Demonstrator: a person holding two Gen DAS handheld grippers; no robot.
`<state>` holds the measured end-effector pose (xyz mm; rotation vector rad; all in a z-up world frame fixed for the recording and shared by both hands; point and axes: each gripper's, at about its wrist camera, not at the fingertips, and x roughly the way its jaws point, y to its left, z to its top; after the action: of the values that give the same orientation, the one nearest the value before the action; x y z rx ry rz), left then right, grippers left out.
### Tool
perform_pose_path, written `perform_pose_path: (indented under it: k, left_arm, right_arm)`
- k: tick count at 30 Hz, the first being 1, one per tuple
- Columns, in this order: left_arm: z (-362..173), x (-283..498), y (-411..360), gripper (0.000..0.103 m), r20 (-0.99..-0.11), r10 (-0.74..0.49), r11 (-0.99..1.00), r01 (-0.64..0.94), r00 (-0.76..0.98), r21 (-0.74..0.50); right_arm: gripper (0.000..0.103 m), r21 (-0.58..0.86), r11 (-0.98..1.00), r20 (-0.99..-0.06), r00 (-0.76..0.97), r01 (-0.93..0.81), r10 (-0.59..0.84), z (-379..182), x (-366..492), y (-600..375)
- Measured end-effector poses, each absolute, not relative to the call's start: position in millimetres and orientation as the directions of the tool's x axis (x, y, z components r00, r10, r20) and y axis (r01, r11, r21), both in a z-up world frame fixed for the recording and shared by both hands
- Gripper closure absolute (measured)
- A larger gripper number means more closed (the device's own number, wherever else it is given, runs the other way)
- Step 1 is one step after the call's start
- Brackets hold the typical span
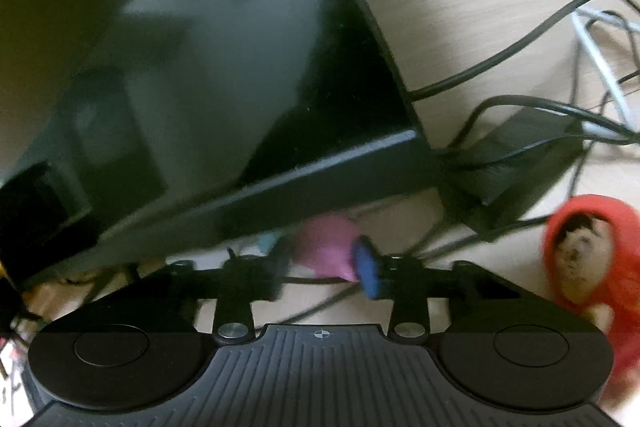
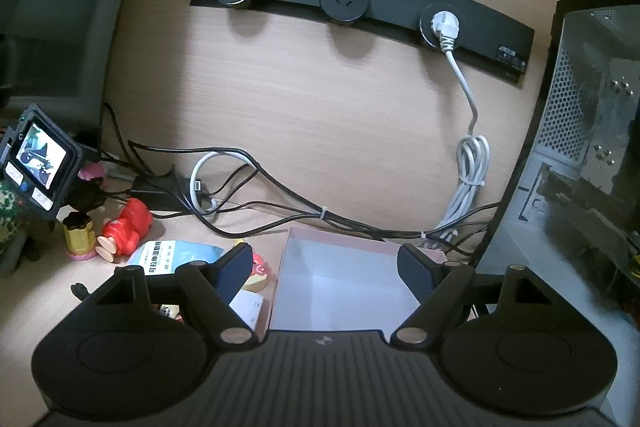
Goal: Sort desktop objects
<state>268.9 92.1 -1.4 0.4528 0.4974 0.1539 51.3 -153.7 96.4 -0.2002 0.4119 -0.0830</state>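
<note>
Under the monitor (image 1: 200,67), left gripper (image 1: 324,267) is clamping a pink toy (image 1: 328,243); right gripper (image 2: 324,271) is hanging agape over the box (image 2: 340,291).

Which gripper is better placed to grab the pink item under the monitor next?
Left. The left gripper sits right at the pink item below the monitor. The right gripper hangs open over the white box.

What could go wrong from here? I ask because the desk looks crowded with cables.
1. The left tongs sit under the monitor's lower edge, around a pink object; lifting could knock the screen.
2. Black cables run right there and could snag.
3. The red figurine lies close beside the left tongs; a sideways swing might push it.
</note>
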Motion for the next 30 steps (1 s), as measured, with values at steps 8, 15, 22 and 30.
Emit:
perform_pose_path:
  k: [8, 15, 22, 30]
  left_arm:
    - [20.5, 212.7, 79.5, 0.072, -0.476, 0.154, 0.944, 0.013, 0.866, 0.329]
    - [31.2, 133.9, 63.8, 0.067, -0.55, -0.008, 0.989, 0.088, 0.835, 0.119]
    - [32.1, 92.3, 71.8, 0.045, -0.647, -0.102, 0.995, 0.087, 0.756, -0.055]
    - [37.9, 36.7, 64.9, 0.017, -0.704, -0.105, 0.994, 0.069, 0.702, -0.081]
  right_arm:
    - [0.023, -0.189, 0.982, -0.388, 0.92, -0.018, -0.058, 95.3, 50.1, -147.2]
    - [0.022, -0.172, 0.984, -0.385, 0.923, -0.048, -0.022, 96.7, 44.5, -148.3]
    - [0.011, -0.151, 0.984, -0.423, 0.906, -0.092, 0.02, 92.7, 34.5, -157.6]
    - [0.021, -0.182, 0.938, -0.563, 0.813, -0.296, 0.147, 49.5, 13.9, -152.4]
